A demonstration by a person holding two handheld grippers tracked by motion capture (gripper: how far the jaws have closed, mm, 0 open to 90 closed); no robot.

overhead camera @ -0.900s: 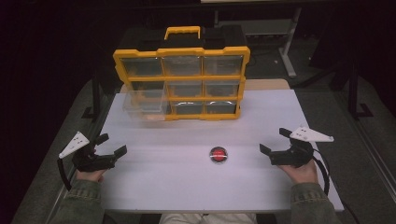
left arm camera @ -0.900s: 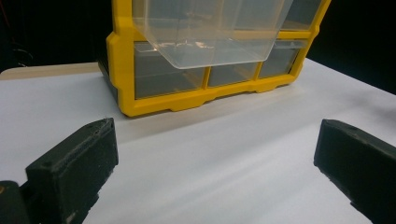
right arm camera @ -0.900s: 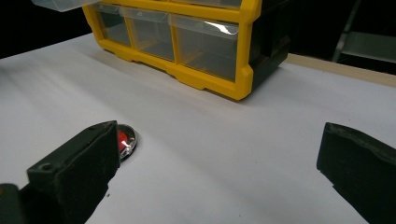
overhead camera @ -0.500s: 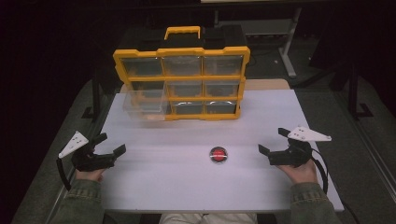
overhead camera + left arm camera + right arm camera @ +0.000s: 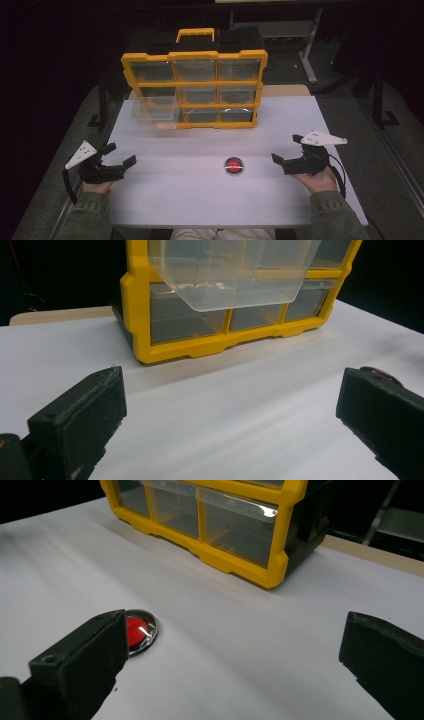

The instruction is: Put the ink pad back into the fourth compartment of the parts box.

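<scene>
A yellow organizer (image 5: 195,53) with several clear drawers stands upright at the back of the white table (image 5: 190,205). One clear drawer (image 5: 155,111) sticks out of its left column; in the left gripper view this drawer (image 5: 235,270) juts toward me from the yellow frame (image 5: 135,315). A small red round disc with a shiny rim (image 5: 234,166) lies right of centre. My left gripper (image 5: 120,154) rests open at the table's left edge, jaws wide apart (image 5: 232,390). My right gripper (image 5: 287,148) is open just right of the disc (image 5: 140,630), which lies beside its left jaw (image 5: 235,630).
A yellow handle (image 5: 195,34) tops the organizer (image 5: 280,565). Behind the table are dark floor and a metal stand (image 5: 310,55). A strip of wooden tabletop (image 5: 285,91) shows beyond the white sheet at the right rear.
</scene>
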